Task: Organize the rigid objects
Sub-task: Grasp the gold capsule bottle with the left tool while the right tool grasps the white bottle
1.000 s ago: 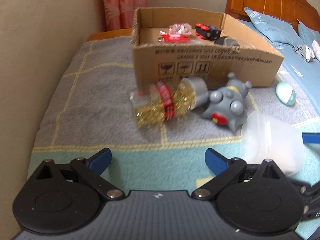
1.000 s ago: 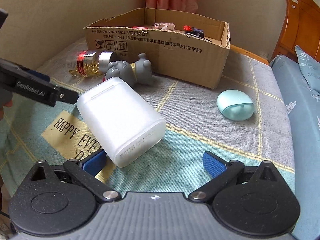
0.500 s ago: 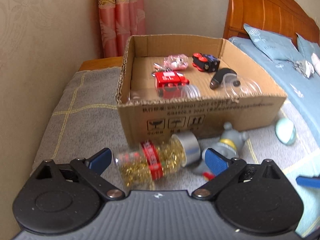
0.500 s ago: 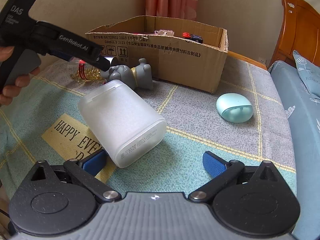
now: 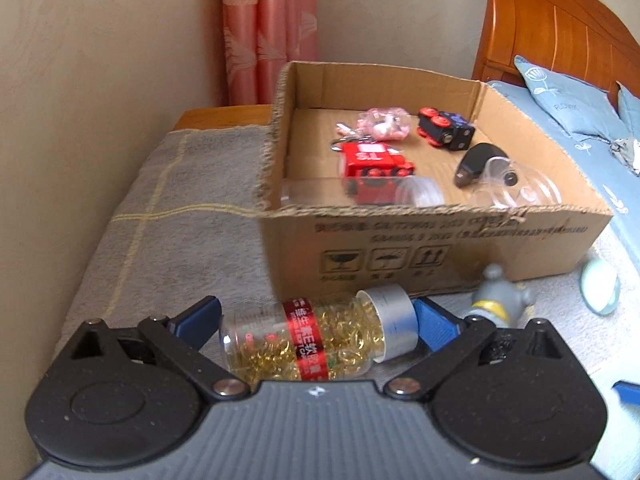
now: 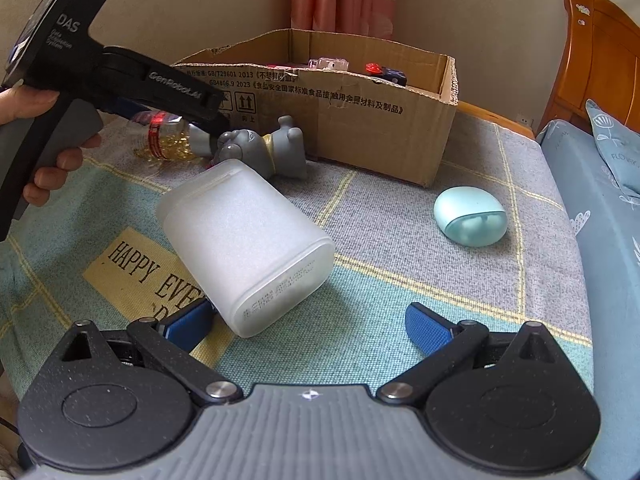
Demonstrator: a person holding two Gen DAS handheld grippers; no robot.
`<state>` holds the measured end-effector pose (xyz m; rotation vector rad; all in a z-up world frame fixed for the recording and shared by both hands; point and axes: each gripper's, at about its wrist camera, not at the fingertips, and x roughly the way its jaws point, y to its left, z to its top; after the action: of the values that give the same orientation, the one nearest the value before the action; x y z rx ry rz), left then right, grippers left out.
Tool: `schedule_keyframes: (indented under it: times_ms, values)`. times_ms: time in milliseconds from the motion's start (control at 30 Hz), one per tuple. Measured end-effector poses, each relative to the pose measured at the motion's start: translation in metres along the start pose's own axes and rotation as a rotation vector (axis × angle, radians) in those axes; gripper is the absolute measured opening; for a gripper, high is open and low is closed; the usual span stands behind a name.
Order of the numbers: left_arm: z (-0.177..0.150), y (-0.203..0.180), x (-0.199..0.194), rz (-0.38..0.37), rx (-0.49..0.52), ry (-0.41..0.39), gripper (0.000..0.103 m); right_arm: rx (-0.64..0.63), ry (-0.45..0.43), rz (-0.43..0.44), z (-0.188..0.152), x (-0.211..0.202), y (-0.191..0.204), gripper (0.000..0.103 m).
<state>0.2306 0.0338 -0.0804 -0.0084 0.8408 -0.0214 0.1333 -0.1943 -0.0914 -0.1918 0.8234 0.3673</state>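
Note:
A clear pill bottle [image 5: 316, 334] with gold capsules, red label and silver cap lies on its side between the blue pads of my open left gripper [image 5: 316, 320]; contact cannot be seen. It also shows in the right wrist view [image 6: 170, 138] under the left gripper's body. A grey toy figure [image 5: 498, 300] lies beside the bottle's cap. The cardboard box [image 5: 440, 240] just behind holds toy trains, a keychain and clear cups. My right gripper [image 6: 308, 320] is open; a frosted white container [image 6: 248, 248] lies against its left pad [image 6: 188, 322].
A mint-green oval case [image 6: 470, 216] lies on the blanket right of the box. The blanket [image 6: 360, 320] covers a low surface by the wall. A bed with blue pillows [image 5: 568, 100] and a wooden headboard stands to the right. Curtains hang behind the box.
My left gripper has moved forward and down so that the pill bottle now lies between its pads. The right gripper has barely moved.

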Motion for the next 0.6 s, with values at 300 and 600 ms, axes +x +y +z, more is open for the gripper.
schedule_keyframes:
  times_ms: [300,600]
  values:
    - [-0.013,0.017,-0.006,0.021,0.002,0.010,0.102,0.104,0.023,-0.083,0.006,0.004,-0.032,0.103]
    - [-0.020,0.018,-0.001,0.016,-0.002,0.016,0.102,0.042,0.026,0.088,0.007,-0.001,-0.008,0.103]
